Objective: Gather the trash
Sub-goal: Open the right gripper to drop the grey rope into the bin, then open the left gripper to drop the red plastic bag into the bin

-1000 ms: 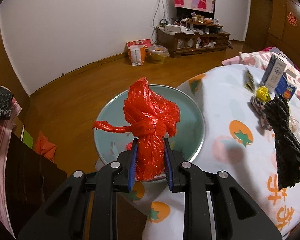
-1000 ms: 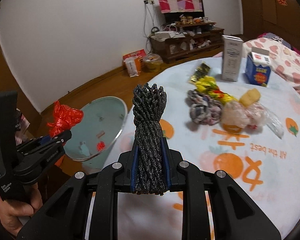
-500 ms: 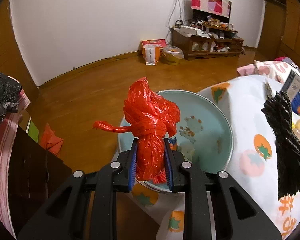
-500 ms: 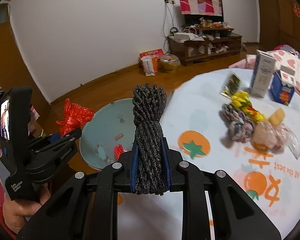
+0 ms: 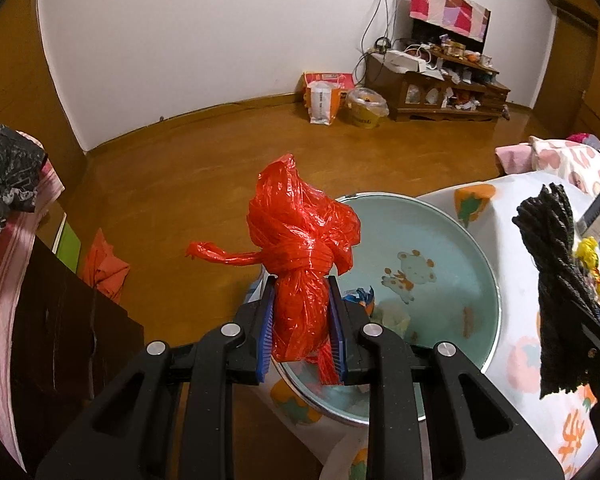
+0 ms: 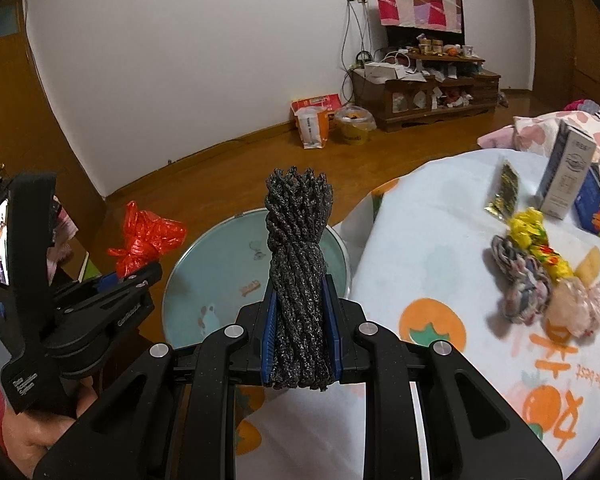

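Although both items look light, they call for different care. Red plastic bag, knotted at the middle into a crumpled wad, is thin film: soft, crushable, likely slippery, and prone to slide out if the squeeze slackens. Best hold, in my judgement, is at or just under the knot, where the film is densest. Left gripper is closed on the bag's lower half, below the knot, blue pads pressing in from both sides; the loose top and a twisted tail stand free above the jaws.

Black twisted bundle, rope-like and speckled, looks soft but firmer than the film, with a rough surface that should grip well. Right gripper is clamped about its lower part, jaws nearly together, the bundle standing upright out of them.

Both items are off the table and held in the air above the pale green basin, which sits at the table's near left edge, overhanging the wooden floor. Scraps already lie in the basin.

Pose: both grippers tilt steeply downward, side by side, left one nearer the floor side. A hand grips the left tool's handle from below. Remaining wrappers and cartons lie toward the table's far right edge, not yet collected.
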Motion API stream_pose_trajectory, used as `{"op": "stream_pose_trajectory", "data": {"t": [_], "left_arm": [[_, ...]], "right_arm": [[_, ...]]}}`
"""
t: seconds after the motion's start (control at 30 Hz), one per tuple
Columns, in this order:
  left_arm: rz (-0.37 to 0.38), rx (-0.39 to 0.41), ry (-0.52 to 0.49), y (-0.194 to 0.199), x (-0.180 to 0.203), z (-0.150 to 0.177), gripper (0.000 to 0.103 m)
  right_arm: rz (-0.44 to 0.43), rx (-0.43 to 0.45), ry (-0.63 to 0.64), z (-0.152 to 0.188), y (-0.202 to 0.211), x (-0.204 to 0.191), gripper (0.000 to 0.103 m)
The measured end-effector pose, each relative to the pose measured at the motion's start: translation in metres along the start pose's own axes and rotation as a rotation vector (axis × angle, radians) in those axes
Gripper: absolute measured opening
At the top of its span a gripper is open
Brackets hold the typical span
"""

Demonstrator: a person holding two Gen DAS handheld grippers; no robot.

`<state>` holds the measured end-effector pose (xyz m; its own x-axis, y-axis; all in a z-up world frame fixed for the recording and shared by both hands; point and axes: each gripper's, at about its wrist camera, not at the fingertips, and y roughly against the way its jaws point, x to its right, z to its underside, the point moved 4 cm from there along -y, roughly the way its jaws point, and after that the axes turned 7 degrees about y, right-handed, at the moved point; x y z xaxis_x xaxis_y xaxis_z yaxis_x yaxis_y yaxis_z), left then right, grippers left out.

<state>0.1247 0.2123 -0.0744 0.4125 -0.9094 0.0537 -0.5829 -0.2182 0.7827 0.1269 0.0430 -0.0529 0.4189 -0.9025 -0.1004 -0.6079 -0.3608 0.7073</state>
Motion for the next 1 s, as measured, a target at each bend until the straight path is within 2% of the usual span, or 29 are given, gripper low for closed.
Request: {"op": "stream_pose_trajectory", "data": {"t": [0.33, 0.63, 0.7, 0.77, 0.83, 0.93, 1.0], "left_arm": [[-0.003, -0.077, -0.017, -0.035, 0.006, 0.013, 0.024], [-0.023, -0.094, -0.028, -0.050, 0.007, 0.012, 0.024], [-0.020, -0.099, -0.037, -0.052, 0.007, 0.013, 0.026], [-0.028, -0.097, -0.048, -0.052, 0.007, 0.014, 0.026], [-0.039, -0.093, -0.054, -0.050, 0.006, 0.016, 0.027], [-0.043, -0.086, -0.059, -0.046, 0.007, 0.016, 0.036], [-0.051, -0.075, -0.063, -0.041, 0.007, 0.016, 0.049]], "right_arm": [[-0.005, -0.087, 0.007, 0.009, -0.045, -0.001, 0.022], [0.000, -0.120, 0.021, 0.010, -0.065, -0.004, 0.023], [-0.010, -0.126, 0.026, 0.009, -0.067, -0.007, 0.025], [-0.019, -0.124, 0.026, 0.009, -0.066, -0.008, 0.032], [-0.022, -0.117, 0.024, 0.009, -0.061, -0.007, 0.036], [-0.025, -0.097, 0.023, 0.007, -0.052, -0.006, 0.039], [-0.022, -0.087, 0.019, 0.004, -0.046, -0.004, 0.039]]}}
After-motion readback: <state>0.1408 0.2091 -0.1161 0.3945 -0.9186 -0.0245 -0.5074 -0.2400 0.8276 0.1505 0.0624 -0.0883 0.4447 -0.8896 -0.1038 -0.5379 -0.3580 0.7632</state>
